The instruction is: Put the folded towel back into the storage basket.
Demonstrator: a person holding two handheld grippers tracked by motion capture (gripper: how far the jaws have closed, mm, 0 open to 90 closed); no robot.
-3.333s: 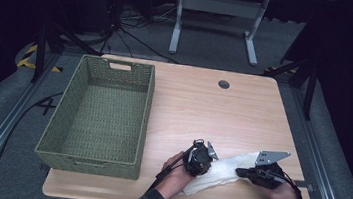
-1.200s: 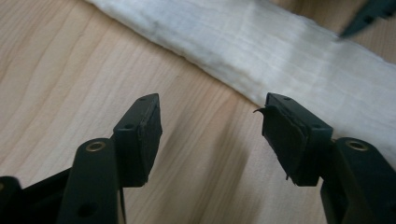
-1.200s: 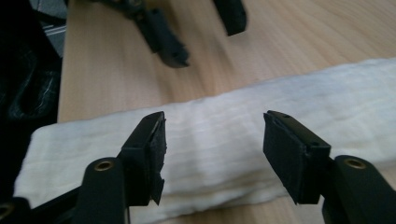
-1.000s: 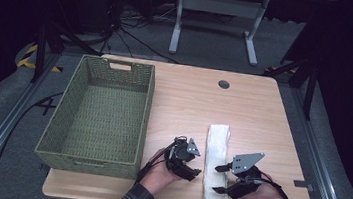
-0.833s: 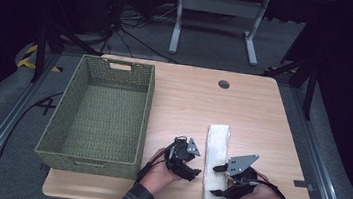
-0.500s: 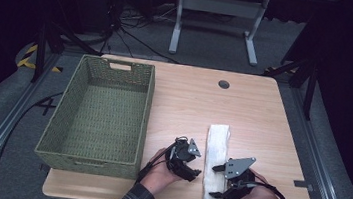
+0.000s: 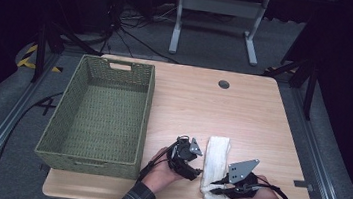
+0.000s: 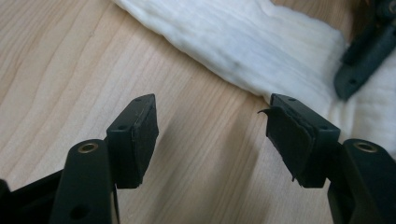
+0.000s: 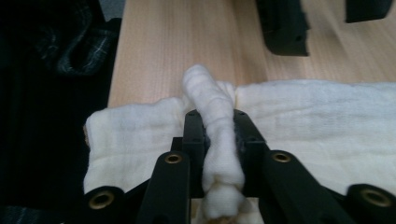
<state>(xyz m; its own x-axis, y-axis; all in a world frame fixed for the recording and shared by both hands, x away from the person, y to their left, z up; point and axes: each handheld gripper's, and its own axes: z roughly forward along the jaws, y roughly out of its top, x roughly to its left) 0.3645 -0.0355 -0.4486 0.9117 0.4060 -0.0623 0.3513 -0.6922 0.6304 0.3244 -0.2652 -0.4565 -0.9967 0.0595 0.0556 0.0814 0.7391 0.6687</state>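
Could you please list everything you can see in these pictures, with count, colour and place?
Cloth: one, white, folded into a long strip, near edge of the table, right of centre.
Basket: one, green woven, left half of the table.
Table: one, light wood, with a round dark hole near its far edge.
Metal stand: one, grey, on the floor beyond the table.
Left gripper: one, black, jaws open over bare wood just beside the cloth.
Right gripper: one, black, jaws have just been closing, pinching a raised fold of the cloth.
Hands: two, holding the grippers, plaid sleeves at the near edge.
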